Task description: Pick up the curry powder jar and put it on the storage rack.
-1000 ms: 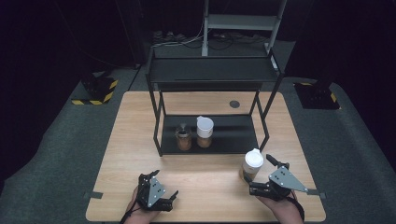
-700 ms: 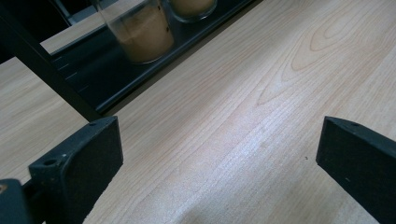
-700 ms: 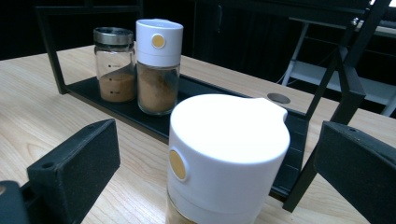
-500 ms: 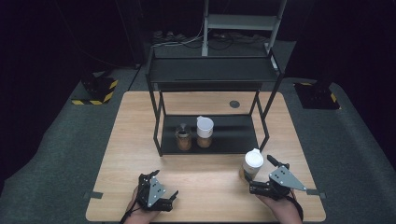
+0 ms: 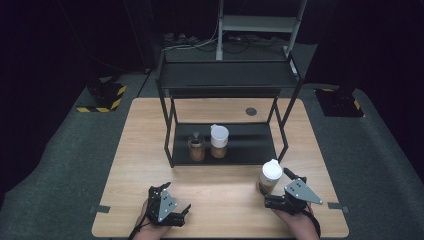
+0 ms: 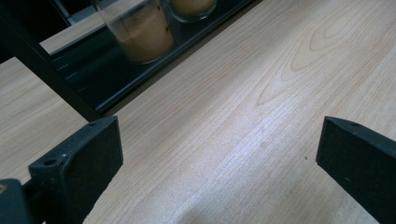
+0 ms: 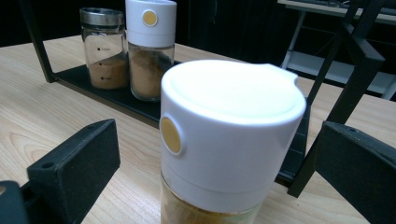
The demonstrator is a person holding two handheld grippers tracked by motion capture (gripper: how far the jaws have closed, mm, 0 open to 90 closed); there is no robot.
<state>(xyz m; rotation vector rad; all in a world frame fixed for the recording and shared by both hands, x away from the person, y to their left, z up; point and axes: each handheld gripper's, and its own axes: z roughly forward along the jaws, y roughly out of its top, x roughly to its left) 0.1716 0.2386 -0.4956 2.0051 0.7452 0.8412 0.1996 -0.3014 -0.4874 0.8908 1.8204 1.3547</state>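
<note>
Right gripper view: white-capped spice jar [image 7: 229, 140] between open jaws.

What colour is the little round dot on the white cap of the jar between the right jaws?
Mustard yellow dot, clearest in the right gripper view.

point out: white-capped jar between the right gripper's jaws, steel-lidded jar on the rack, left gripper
white-capped jar [image 7: 232, 135]: right gripper view, on its cap's side.
steel-lidded jar [image 7: 102, 49]: right gripper view, on its glass wall.
left gripper [image 5: 182, 214]: high view, midway between its fingertips.
</note>
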